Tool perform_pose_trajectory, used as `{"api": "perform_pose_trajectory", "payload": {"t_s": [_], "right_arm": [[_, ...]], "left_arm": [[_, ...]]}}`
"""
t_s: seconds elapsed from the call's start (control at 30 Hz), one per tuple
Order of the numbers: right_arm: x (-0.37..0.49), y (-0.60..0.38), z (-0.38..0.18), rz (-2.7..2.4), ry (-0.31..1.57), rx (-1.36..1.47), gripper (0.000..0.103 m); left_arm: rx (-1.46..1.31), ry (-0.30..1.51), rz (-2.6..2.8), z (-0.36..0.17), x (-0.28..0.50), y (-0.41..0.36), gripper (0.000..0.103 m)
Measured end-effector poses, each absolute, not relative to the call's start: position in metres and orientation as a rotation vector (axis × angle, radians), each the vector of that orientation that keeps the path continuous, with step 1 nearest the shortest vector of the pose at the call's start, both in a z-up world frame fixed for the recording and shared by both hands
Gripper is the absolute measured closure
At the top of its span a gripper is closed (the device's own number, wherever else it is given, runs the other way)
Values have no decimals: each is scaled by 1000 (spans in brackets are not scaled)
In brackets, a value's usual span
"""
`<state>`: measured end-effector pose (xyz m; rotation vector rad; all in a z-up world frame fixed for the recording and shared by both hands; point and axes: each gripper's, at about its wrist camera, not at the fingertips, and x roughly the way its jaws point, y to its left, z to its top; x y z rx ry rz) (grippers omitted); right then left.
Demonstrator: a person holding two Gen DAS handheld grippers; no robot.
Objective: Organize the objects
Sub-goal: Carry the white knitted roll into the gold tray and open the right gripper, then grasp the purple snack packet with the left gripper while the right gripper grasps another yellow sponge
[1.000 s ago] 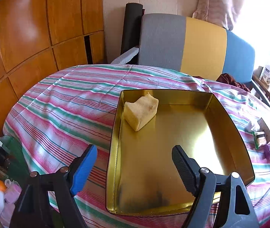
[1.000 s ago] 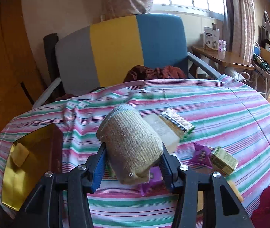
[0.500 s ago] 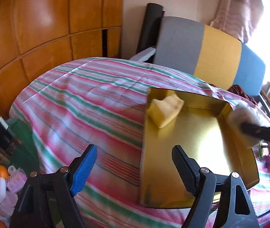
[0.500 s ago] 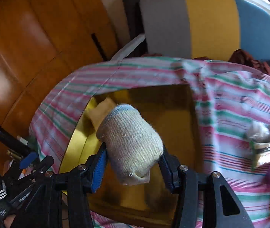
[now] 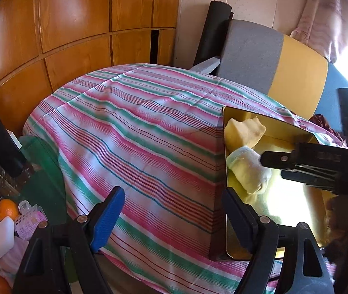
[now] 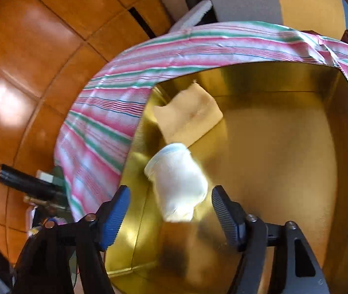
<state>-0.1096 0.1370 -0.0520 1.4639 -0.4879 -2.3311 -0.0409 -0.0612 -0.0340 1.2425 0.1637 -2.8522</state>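
A gold metal tray (image 6: 333,127) sits on the striped tablecloth (image 5: 137,134). A yellow sponge piece (image 6: 188,114) lies in its far left corner. A rolled beige bandage (image 6: 177,182) is loose between the open fingers of my right gripper (image 6: 170,216), blurred, just above the tray floor. In the left wrist view the tray (image 5: 231,247) is at the right, with the sponge (image 5: 245,131), the bandage (image 5: 247,169) and the right gripper's black body (image 5: 320,166) over it. My left gripper (image 5: 171,220) is open and empty over the tablecloth, left of the tray.
A grey, yellow and blue chair (image 5: 271,58) stands behind the table. Wooden wall panels (image 5: 51,24) are at the left. Oranges and small items (image 5: 7,210) lie low at the left, beside the table edge.
My right gripper has opened and let go of the rolled bandage inside the tray, near the sponge. My left gripper has swung further left, away from the tray.
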Motion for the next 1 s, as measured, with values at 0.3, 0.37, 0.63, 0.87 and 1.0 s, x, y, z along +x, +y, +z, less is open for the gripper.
{"api": "perform_pose_trajectory", "payload": {"t_s": [0.3, 0.37, 0.63, 0.87, 1.0], "right_arm": [[-67, 168, -21, -2491, -334, 1358, 33], [-57, 179, -17, -2530, -318, 1346, 33], [-16, 233, -5, -2682, -316, 1317, 33], [18, 297, -1, -2809, -377, 1349, 33], [39, 344, 6, -2904, -442, 1364, 33]], "left_arm": [[1207, 80, -2917, -22, -33, -38, 21], [1205, 63, -2938, -19, -31, -32, 21], [1196, -64, -3039, -6, -23, 9, 21], [1223, -169, -3129, -1, -17, 48, 21], [1234, -239, -3180, 1, -14, 71, 21]]}}
